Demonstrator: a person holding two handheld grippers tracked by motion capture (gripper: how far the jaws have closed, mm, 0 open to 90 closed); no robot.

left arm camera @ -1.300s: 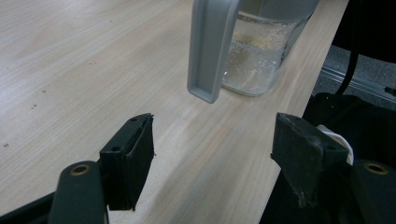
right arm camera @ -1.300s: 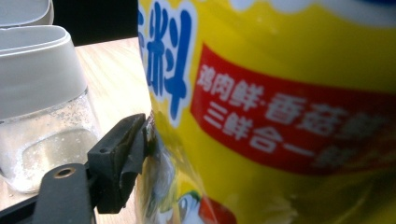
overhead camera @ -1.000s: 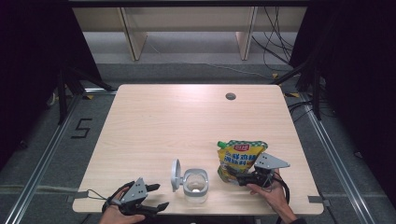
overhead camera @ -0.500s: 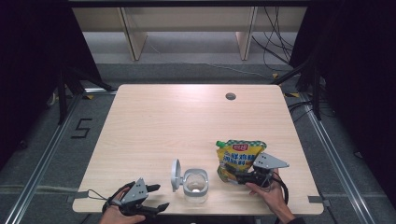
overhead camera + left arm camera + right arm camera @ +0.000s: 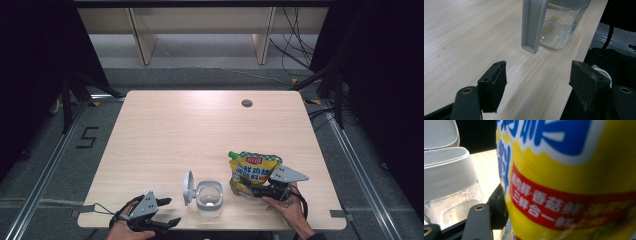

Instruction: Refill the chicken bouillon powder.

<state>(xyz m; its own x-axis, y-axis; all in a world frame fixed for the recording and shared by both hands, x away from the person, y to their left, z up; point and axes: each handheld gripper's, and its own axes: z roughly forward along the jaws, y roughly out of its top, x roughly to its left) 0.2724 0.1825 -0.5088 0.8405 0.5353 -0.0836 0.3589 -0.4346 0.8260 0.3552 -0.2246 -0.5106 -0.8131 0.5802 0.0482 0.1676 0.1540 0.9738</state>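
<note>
— Where is the yellow bag point(image 5: 252, 172)?

— It stands near the front edge of the desk point(image 5: 200, 125), on the right side. The right gripper point(image 5: 250, 191) squeezes its bottom part, and a hand point(image 5: 285, 210) holds that gripper.

— What is next to the bag?

— A clear jar point(image 5: 209, 200) with its grey lid point(image 5: 188, 187) flipped up, just to the left.

— And the left gripper point(image 5: 167, 212)?

— Its jaws are wide apart with nothing between them, at the front left edge, pointing at the jar.

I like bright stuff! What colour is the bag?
Mostly yellow bag, with blue writing; clearest in the right gripper view.
</note>
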